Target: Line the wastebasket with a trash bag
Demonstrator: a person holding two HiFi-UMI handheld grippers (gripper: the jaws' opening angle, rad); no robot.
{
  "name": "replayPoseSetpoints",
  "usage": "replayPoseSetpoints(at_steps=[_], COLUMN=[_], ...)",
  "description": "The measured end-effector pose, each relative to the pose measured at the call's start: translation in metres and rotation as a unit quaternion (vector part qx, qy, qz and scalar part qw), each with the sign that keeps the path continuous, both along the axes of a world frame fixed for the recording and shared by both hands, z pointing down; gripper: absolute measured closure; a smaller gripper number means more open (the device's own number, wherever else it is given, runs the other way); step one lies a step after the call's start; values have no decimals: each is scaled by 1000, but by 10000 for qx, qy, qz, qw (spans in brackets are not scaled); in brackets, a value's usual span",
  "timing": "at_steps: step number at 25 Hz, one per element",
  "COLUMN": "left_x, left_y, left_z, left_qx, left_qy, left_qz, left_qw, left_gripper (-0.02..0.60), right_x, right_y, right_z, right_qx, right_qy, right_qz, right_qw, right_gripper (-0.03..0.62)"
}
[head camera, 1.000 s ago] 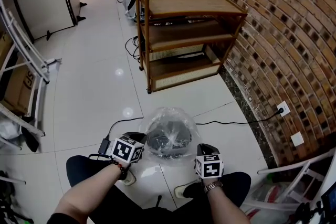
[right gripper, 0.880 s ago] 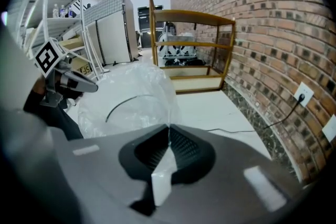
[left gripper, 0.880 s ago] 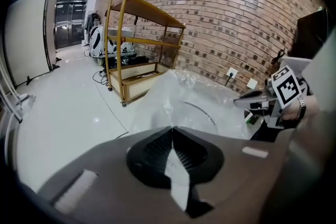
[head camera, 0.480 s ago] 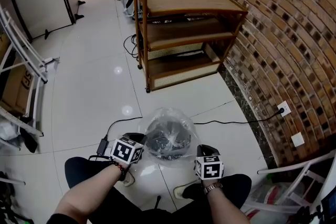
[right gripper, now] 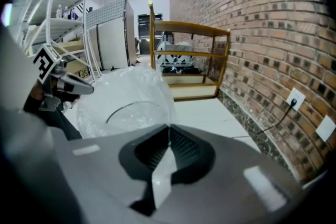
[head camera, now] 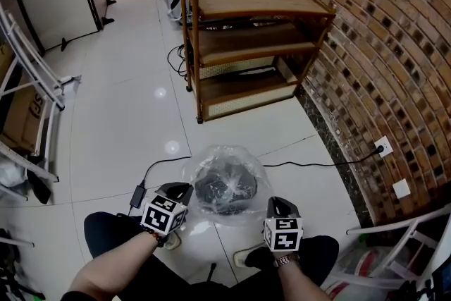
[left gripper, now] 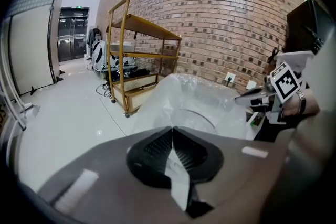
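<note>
Left gripper (left gripper: pixel 172 131): closed tight on a pinch of film from the clear thin plastic trash bag (head camera: pixel 224 160), at its left side.
Right gripper (right gripper: pixel 168 128): closed the same way, clamping the bag's film at the right side.
Trash bag: draped loosely over the dark round wastebasket (head camera: pixel 226 189), puffed up above the rim, stretched between both grippers.
Wastebasket: upright on the glossy white tile floor (head camera: pixel 127 116), near the brown brick wall (head camera: pixel 394 46).
Background: three-tier wooden shelf cart (head camera: pixel 246 46), well apart from the basket.
</note>
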State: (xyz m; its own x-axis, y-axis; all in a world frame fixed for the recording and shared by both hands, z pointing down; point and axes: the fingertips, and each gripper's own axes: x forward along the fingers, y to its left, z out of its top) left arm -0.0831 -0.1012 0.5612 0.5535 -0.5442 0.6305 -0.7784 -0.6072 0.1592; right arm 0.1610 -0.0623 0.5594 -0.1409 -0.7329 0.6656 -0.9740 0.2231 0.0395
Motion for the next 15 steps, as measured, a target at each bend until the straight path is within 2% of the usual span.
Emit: replayPoseSetpoints(at_steps=[3,5,8,12,15], left_x=[0,2,5,0,0], left_y=[0,-2,-5,-9,-6], left_z=[18,18,1,-27,-30], left_qx=[-253,-284,3,536,666], left_qy=[-94,-64,78,154,167], left_qz=[-32,-47,-39,-81,-51], left_qw=[9996,9996,10000,9984,9976], left_gripper=[577,577,577,578,578], right_x=[-2,-5,-6,-2,3], right_y=[0,-1,-2,-7,-6], right_z=[20,29,21,-10,-17], right_qx=[-319,-472,-383,116,259], right_qy=[-8,-26,-38,-9,12], right_qz=[-21,-80,-112,-35,31], right_qw=[9995,9988,9992,9999,9997], right_gripper=[592,592,592,592,592])
